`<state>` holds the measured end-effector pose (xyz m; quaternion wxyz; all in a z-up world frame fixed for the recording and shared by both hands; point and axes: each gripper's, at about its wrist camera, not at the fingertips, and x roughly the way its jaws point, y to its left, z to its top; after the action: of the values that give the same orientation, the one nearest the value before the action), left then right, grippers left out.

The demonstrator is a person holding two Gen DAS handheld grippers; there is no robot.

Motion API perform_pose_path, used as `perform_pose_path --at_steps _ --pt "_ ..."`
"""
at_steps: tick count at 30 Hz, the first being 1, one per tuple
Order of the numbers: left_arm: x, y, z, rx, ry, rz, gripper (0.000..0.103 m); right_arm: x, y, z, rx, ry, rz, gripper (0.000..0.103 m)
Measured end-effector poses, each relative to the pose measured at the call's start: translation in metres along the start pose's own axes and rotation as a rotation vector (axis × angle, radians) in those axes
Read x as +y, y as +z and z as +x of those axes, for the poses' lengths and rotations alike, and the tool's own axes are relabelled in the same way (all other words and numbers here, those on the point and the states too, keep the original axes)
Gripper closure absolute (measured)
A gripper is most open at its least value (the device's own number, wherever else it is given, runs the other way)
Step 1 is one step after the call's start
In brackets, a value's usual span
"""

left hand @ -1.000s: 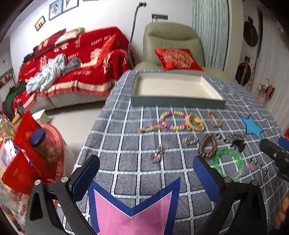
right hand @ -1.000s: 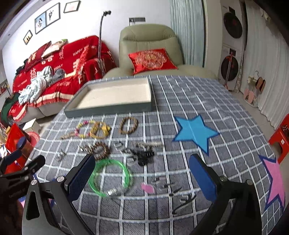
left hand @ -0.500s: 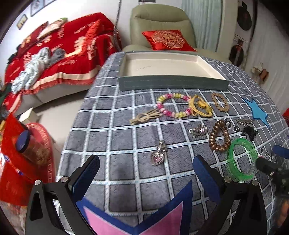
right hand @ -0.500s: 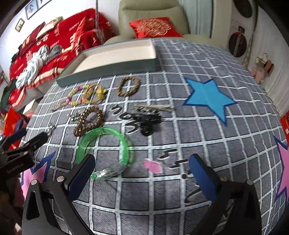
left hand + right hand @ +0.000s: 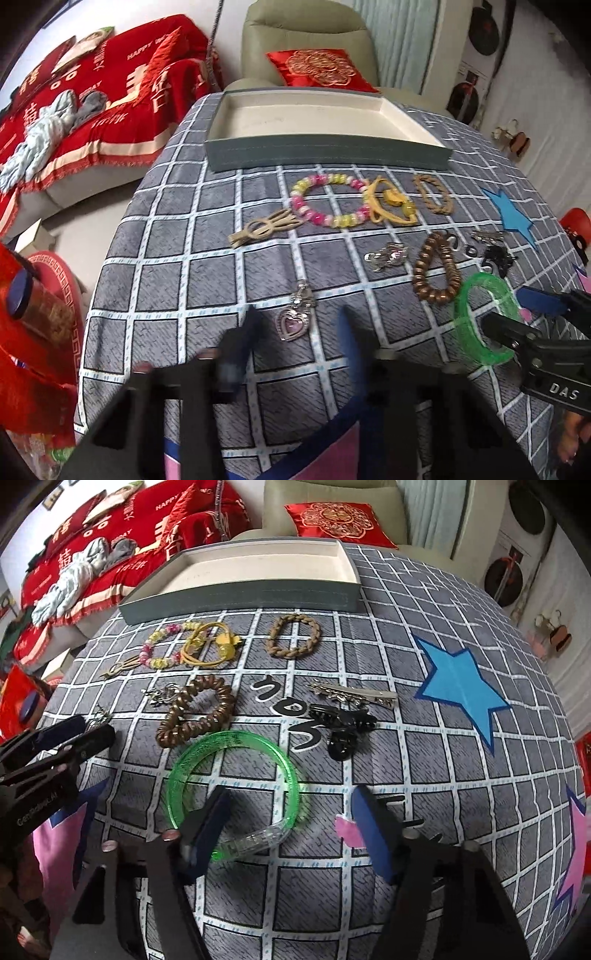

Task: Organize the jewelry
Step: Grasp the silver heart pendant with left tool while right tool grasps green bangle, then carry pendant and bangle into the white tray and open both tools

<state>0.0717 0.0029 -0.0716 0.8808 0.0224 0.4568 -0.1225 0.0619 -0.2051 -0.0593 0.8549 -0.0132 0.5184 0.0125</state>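
Lengthwise, heart pendant (image 5: 294, 318) points trayward (chain leading).

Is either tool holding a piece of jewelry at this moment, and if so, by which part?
Nothing is held yet. The left tool is closing around the heart pendant; the right tool is closing across the green bangle's near rim. Neither visibly presses.
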Motion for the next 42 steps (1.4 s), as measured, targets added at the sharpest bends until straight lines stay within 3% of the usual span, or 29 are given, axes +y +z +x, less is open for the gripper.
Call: perform_pose_path --at_steps 2,5,9,14,21,28,31,36,42 --pt "0.0 0.001 -0.001 0.002 -0.016 -0.001 0.069 0.002 0.0 -0.002 -0.005 0.004 -0.013 0.073" --pt "0.004 0.001 -0.003 0.011 -0.059 -0.03 0.069 0.002 -0.001 -0.005 -0.011 0.019 -0.007 0.093" --pt "0.007 0.002 -0.016 -0.015 -0.083 -0.047 0.069 -0.009 -0.004 -0.009 -0.022 0.091 0.045 0.093" --pt "0.007 0.013 -0.036 -0.054 -0.087 -0.049 0.069 -0.016 0.001 -0.023 -0.057 0.12 0.064 0.093" --pt "0.003 0.055 -0.071 -0.136 -0.108 -0.016 0.069 -0.029 0.033 -0.046 -0.104 0.184 0.094 0.093" --pt "0.007 0.127 -0.094 -0.194 -0.14 -0.022 0.069 -0.04 0.098 -0.067 -0.154 0.21 0.087 0.093" --pt "0.009 0.163 -0.093 -0.213 -0.113 -0.016 0.069 -0.047 0.132 -0.069 -0.153 0.231 0.1 0.093" --pt "0.018 0.227 -0.076 -0.208 -0.075 -0.039 0.069 -0.052 0.194 -0.055 -0.126 0.267 0.138 0.093" --pt "0.024 0.28 -0.024 -0.217 -0.018 -0.028 0.069 -0.045 0.265 -0.008 -0.087 0.219 0.137 0.093"
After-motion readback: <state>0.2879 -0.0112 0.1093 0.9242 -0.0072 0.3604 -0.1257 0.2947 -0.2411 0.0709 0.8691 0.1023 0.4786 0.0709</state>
